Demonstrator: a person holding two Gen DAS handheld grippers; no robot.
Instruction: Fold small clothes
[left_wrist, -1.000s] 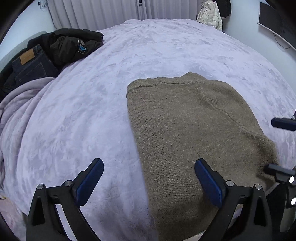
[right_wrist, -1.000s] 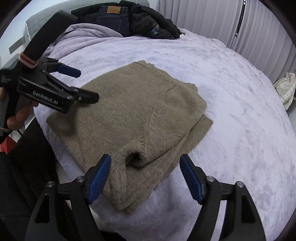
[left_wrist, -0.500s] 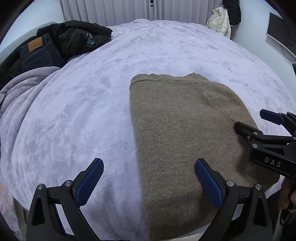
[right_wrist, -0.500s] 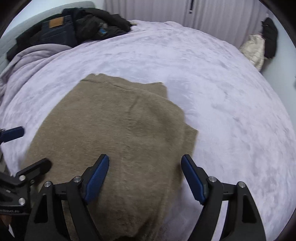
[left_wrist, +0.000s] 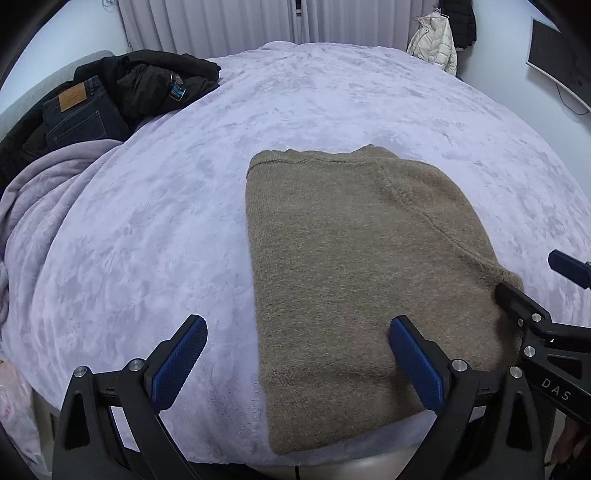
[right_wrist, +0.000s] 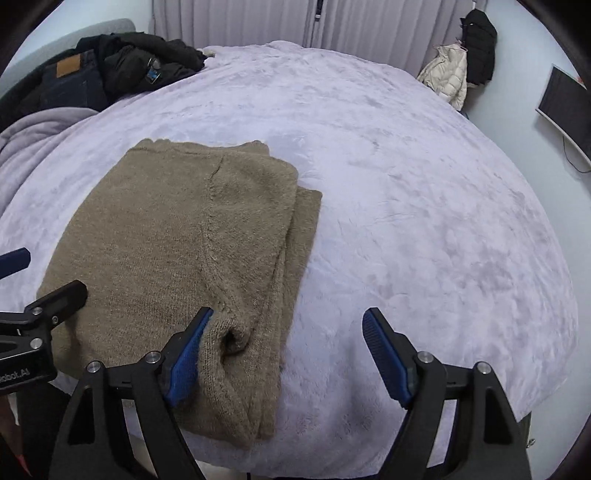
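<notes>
Slippage is threatening: the folded brown knit sweater (left_wrist: 354, 266) is lying at the near edge of the bed (left_wrist: 332, 103), overhanging slightly, while left gripper (left_wrist: 295, 369) and right gripper (right_wrist: 288, 354) are hovering with jaws released, grasping nothing; a nudge could drag it off.

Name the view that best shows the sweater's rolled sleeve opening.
The right wrist view: the sleeve opening of the sweater gapes near the bottom, between the pads. The left wrist view shows only the sweater's flat top; the opening is hidden there.
</notes>
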